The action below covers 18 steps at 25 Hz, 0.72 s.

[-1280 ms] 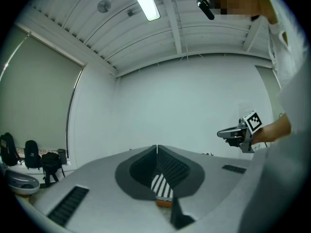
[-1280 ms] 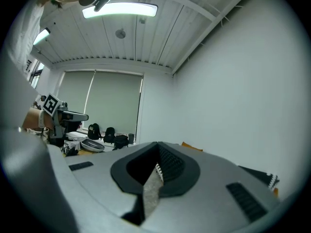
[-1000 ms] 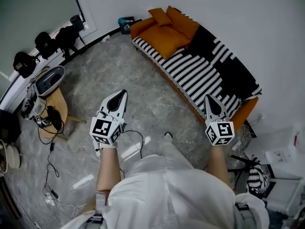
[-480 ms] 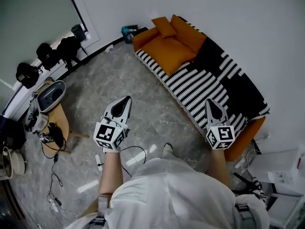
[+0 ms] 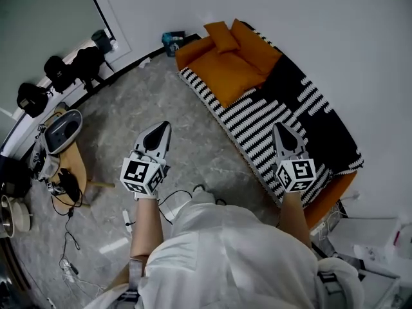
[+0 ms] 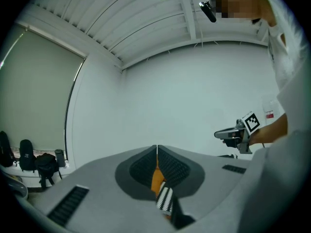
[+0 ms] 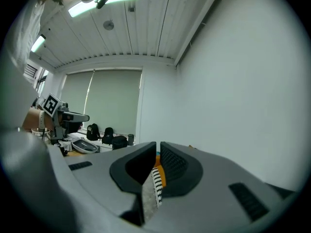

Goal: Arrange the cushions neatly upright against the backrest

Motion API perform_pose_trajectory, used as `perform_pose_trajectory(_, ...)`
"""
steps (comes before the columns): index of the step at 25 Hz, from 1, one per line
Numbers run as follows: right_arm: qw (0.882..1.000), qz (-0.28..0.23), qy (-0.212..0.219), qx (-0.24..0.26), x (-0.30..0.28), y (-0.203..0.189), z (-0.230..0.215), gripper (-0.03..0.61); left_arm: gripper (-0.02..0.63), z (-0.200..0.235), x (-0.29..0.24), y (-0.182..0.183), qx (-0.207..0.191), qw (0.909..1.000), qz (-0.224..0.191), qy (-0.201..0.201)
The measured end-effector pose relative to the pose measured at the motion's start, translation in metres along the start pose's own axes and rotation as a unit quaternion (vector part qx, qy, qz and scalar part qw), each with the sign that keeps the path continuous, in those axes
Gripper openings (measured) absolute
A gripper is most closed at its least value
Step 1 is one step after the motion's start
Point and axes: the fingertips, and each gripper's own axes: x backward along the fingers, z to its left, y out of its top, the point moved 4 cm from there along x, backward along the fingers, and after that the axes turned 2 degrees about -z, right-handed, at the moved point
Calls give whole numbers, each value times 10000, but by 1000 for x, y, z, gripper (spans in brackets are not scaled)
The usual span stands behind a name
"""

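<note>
Two claws, both empty. The left gripper (image 5: 162, 129) has its jaws pressed together, and the right gripper (image 5: 280, 130) has just been opening, to a mere slit with nothing in it. Both point level toward twelve o'clock. The sofa (image 5: 222, 73), under a striped throw (image 5: 257, 118), runs from twelve to four o'clock. The orange cushions (image 5: 223, 36) sit at its twelve o'clock end, well apart from either claw. This looks like the approach. The next move, I judge, is to close in on that end and spread the jaws wide.
</note>
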Motion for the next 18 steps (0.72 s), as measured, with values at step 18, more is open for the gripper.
perform_pose_trajectory(18, 9997, 124, -219, 15, -279, -5, -27, 57, 21, 221, -189, -15, 42, 9998, 122, -155)
